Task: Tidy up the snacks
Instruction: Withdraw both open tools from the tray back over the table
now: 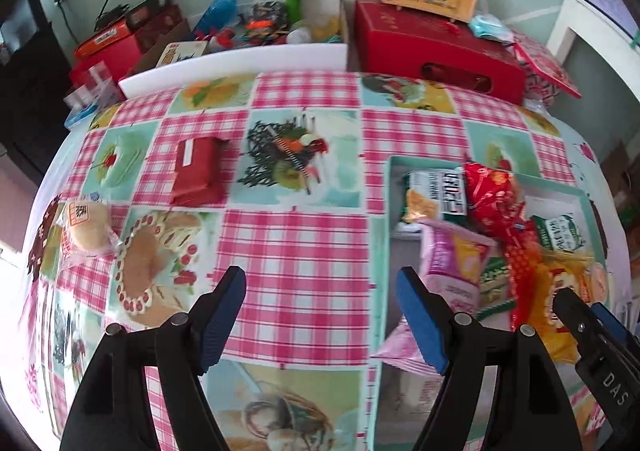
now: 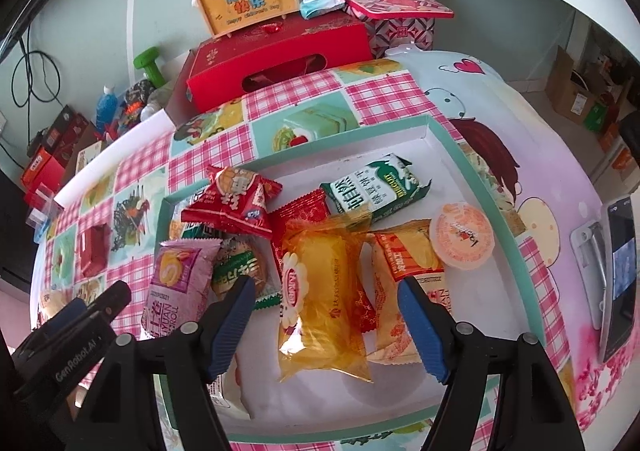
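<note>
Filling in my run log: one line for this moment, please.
left hand-held gripper open over tablecloth | right hand-held gripper open above yellow cake pack | red packet, bun outside tray

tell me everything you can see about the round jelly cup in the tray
The jelly cup is a small round clear plastic cup with a sealed printed film lid, pale orange inside. It sits lid-up on the white floor of the teal-rimmed tray, toward its right side, touching an orange-and-yellow snack packet. No gripper touches it.
</note>
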The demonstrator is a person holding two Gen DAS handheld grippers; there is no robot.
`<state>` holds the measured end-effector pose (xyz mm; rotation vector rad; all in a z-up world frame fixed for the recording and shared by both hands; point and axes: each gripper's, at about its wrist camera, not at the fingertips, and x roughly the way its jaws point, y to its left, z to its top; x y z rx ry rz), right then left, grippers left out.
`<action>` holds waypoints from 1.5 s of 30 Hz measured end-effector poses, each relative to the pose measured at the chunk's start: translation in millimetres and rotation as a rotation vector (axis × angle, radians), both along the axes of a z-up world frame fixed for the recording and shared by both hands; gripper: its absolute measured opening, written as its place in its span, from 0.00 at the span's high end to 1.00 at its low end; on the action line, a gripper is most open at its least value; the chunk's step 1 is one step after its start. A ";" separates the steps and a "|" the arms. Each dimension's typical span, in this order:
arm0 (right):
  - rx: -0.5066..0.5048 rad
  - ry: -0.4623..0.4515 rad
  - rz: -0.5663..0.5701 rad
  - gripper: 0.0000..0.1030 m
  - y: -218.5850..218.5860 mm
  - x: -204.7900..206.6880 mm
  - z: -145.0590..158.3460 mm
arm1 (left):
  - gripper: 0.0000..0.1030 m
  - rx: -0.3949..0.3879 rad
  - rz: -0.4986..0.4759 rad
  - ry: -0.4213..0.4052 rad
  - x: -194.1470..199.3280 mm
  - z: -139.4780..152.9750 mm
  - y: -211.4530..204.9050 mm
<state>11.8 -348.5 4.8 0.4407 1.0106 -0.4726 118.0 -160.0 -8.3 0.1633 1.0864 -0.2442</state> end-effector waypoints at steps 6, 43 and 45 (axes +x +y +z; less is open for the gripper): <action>-0.007 0.006 0.020 0.25 6.1 3.3 -1.5 | 0.25 0.000 0.024 0.000 3.6 -0.4 6.3; -0.068 -0.055 0.054 0.00 21.0 4.5 17.7 | 0.03 0.064 0.034 -0.064 4.6 14.1 21.6; -0.069 -0.059 0.064 0.00 26.5 6.6 18.8 | 0.03 0.059 0.033 -0.068 6.0 17.4 28.7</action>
